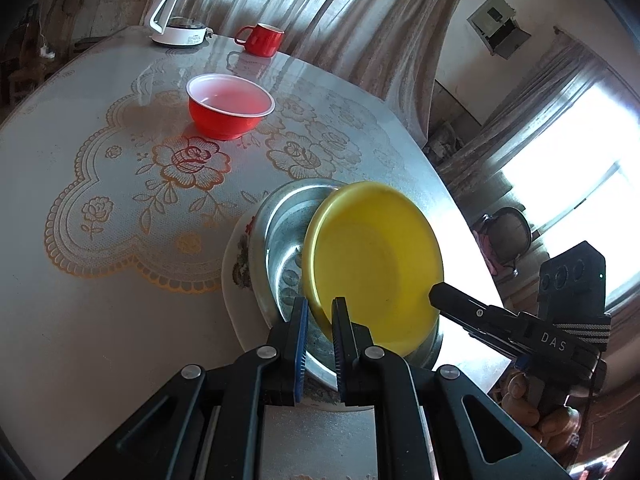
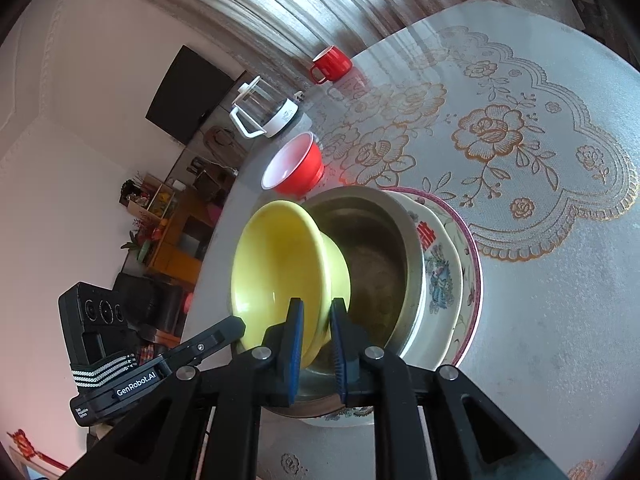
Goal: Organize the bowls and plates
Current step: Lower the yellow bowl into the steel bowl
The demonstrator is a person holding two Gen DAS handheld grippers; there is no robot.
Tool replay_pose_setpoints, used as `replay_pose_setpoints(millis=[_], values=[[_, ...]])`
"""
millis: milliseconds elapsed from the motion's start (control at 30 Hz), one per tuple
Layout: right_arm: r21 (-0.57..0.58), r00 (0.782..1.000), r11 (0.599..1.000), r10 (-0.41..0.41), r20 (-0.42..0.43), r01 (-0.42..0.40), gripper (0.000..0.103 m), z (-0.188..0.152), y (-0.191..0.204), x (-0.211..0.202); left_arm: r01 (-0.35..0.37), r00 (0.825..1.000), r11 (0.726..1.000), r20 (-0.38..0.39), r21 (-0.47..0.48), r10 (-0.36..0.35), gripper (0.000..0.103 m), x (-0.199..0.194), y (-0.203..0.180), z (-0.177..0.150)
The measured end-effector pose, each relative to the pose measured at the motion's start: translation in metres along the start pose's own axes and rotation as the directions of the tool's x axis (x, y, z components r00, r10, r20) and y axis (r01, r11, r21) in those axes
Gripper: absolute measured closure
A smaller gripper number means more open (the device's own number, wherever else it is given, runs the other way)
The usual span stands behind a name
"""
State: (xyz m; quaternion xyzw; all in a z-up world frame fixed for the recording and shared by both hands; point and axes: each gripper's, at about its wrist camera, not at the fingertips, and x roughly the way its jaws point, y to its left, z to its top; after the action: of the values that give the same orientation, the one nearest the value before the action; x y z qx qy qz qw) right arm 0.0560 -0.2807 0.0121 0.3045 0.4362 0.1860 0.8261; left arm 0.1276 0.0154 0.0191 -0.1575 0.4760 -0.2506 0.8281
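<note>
A yellow bowl [image 1: 374,262] [image 2: 286,268] is tilted on edge over a steel bowl [image 1: 286,240] [image 2: 376,264], which sits on stacked patterned plates [image 1: 236,268] [image 2: 448,280]. My left gripper [image 1: 320,312] and right gripper [image 2: 316,316] each pinch the yellow bowl's rim from opposite sides. The right gripper's finger [image 1: 452,300] shows at the bowl's right edge in the left wrist view. The left gripper's finger [image 2: 216,336] shows at the bowl's left edge in the right wrist view. A red bowl [image 1: 230,106] [image 2: 296,166] stands apart, farther back on the table.
A red mug [image 1: 262,40] [image 2: 330,64] and a glass kettle [image 1: 182,14] [image 2: 266,110] stand at the table's far edge by the curtain. A lace-pattern cloth [image 1: 120,208] [image 2: 540,160] covers the round table. The table edge runs close behind the stack.
</note>
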Motion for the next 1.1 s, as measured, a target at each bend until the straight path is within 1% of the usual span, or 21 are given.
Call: replay_pose_setpoints(millis=[67, 100, 200, 300, 400, 600, 700, 800, 933, 1000, 1100], values=[[-0.007, 1.000, 1.000, -0.013, 0.006, 0.013, 0.089, -0.001, 0.000, -0.001, 0.004, 1.000, 1.000, -0.004, 0.001, -0.004, 0.091, 0.001, -0.001, -0.001], [-0.009, 1.000, 1.000, -0.018, 0.006, 0.018, 0.086, -0.002, 0.001, -0.002, 0.006, 1.000, 1.000, -0.006, 0.002, -0.006, 0.091, 0.001, -0.002, -0.002], [-0.018, 0.999, 0.999, -0.038, 0.011, 0.038, 0.086, -0.003, 0.002, -0.003, 0.015, 1.000, 1.000, -0.009, -0.002, -0.015, 0.091, 0.001, -0.003, -0.004], [-0.010, 0.999, 0.999, -0.037, 0.008, 0.037, 0.082, -0.004, 0.000, -0.005, 0.024, 1.000, 1.000, -0.013, -0.004, -0.024, 0.091, 0.000, -0.004, -0.005], [-0.017, 0.998, 0.998, -0.060, 0.013, 0.060, 0.079, -0.005, -0.001, -0.006, 0.024, 1.000, 1.000, -0.015, -0.006, -0.024, 0.091, 0.000, -0.004, -0.006], [-0.040, 0.995, 0.994, -0.100, 0.014, 0.101, 0.079, -0.004, 0.003, -0.003, 0.025, 1.000, 0.999, -0.011, -0.023, -0.025, 0.092, -0.002, -0.002, -0.007], [-0.092, 0.987, 0.983, -0.157, 0.035, 0.159, 0.077, -0.005, 0.009, -0.002, 0.026, 1.000, 0.999, -0.010, -0.025, -0.027, 0.091, -0.002, -0.002, -0.008], [-0.117, 0.985, 0.978, -0.168, 0.034, 0.171, 0.077, -0.005, 0.013, 0.002, 0.025, 1.000, 0.999, -0.008, -0.026, -0.025, 0.091, -0.002, -0.003, -0.008], [-0.143, 0.983, 0.972, -0.181, 0.042, 0.185, 0.078, -0.007, 0.015, 0.004, 0.017, 1.000, 1.000, 0.001, -0.012, -0.017, 0.091, -0.002, -0.005, -0.010], [-0.170, 0.979, 0.964, -0.200, 0.045, 0.205, 0.080, -0.009, 0.017, 0.006, 0.001, 1.000, 1.000, 0.008, -0.003, -0.001, 0.091, -0.003, -0.007, -0.010], [-0.205, 0.972, 0.951, -0.227, 0.054, 0.233, 0.080, -0.013, 0.022, 0.009, -0.005, 1.000, 1.000, 0.012, 0.016, 0.005, 0.092, -0.004, -0.011, -0.013]])
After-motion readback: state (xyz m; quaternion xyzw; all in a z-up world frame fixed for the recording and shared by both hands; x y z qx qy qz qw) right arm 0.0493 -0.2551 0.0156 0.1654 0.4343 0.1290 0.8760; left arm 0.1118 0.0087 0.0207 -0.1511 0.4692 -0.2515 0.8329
